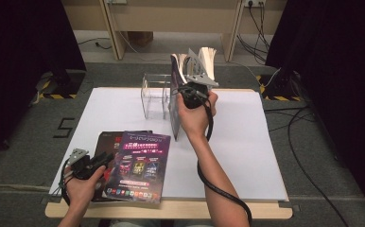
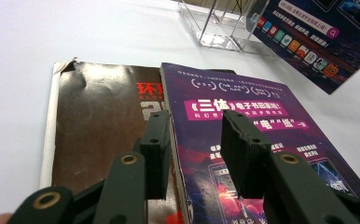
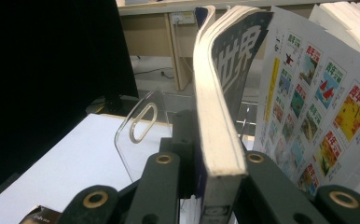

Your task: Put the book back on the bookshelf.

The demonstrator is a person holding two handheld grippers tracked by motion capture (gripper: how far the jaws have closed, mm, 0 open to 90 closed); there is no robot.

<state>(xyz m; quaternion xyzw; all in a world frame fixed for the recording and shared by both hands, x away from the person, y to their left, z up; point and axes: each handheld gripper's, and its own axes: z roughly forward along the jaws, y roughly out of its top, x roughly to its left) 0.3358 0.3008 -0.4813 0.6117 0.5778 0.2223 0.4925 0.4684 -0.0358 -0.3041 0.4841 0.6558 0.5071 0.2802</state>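
Mags into clear rack: one in the air, two left on counter

Right hand-held gripper (image 1: pixel 195 84) clenched on a magazine (image 1: pixel 177 97), held upright by its spine edge, pages fanning open at top. In right gripper view the jaws clamp both sides of the thick page block (image 3: pixel 215 135). It hangs just right of the clear acrylic rack (image 1: pixel 155 95), lower edge near the counter (image 1: pixel 247 142); can't tell if it touches rack or sheet.

Rack stands at far side of the white sheet, w/ a slotted handle panel (image 3: pixel 141 122) visible past the jaws. Looks empty so far, though clear walls make that hard to confirm.

Left hand-held gripper (image 1: pixel 106 159) released, jaws partly apart, nothing btw them. It hovers low over the near-left pile: purple-cover magazine (image 2: pixel 243 121) lying on top of, and partly overlapping, a dark brown-cover magazine (image 2: pixel 99 126). Fingers (image 2: pixel 155 154) straddle the purple one's spine edge, not pressing on it.

Progress, my read: early. First mag lifted and brought beside rack but not yet slotted. Left to do: drop it upright into a compartment, then pick up purple and brown mags and file them too. Left side seems staged for next pick
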